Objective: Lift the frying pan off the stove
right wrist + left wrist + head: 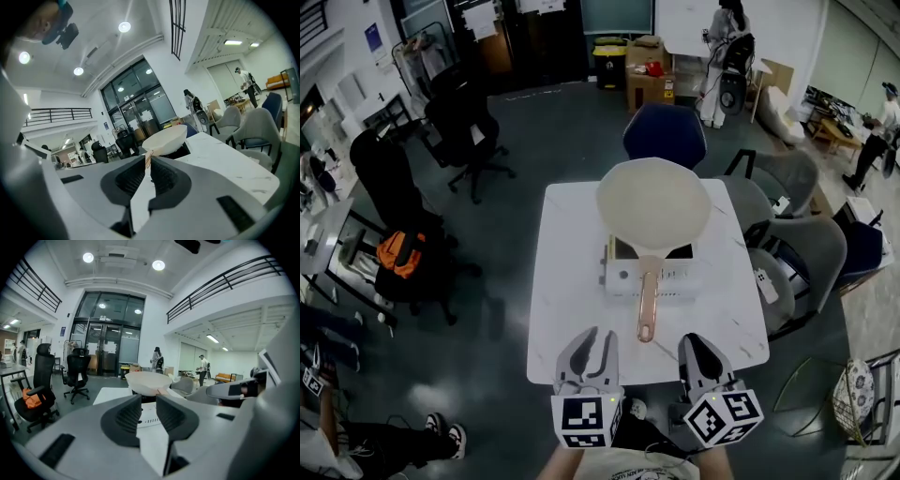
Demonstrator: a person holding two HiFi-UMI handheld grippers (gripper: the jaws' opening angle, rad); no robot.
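Tongs: the left tongs (593, 337) are a little way open with nothing between them. The right tongs (697, 343) are pinched together on nothing. Both hang over the 6 o'clock edge of the surface, well short of the pan.

Pan: the frying pan (653, 204) has a pale bowl and sits on top of the stove, mid-surface and a bit toward 12 o'clock.

Which way it points: in the head view its long axis runs straight from 12 to 6. The bowl is at the 12 end. The copper-coloured handle (648, 302) sticks out at 6, past the stove's front. Its tip ends between the two tongs and touches neither.

Stove: a small white box stove (670, 278) sits right under the pan, touching it.

Step in hand: looks to me like the reach-in, with no grip made yet.

How I'd do it: the right tongs need to open up first. Then come in along that 12–6 line and close across the handle from the 3 and 9 sides. I'd grab up toward the bowl rather than at the tip, so the pan doesn't droop. Then lift straight up and keep it level. The left tongs could steady the stove if it wants to come along.

Surface: a white surface (567, 272), bare apart from the stove.

Around: a blue chair (665, 133) sits at 12 o'clock, just past the far edge.
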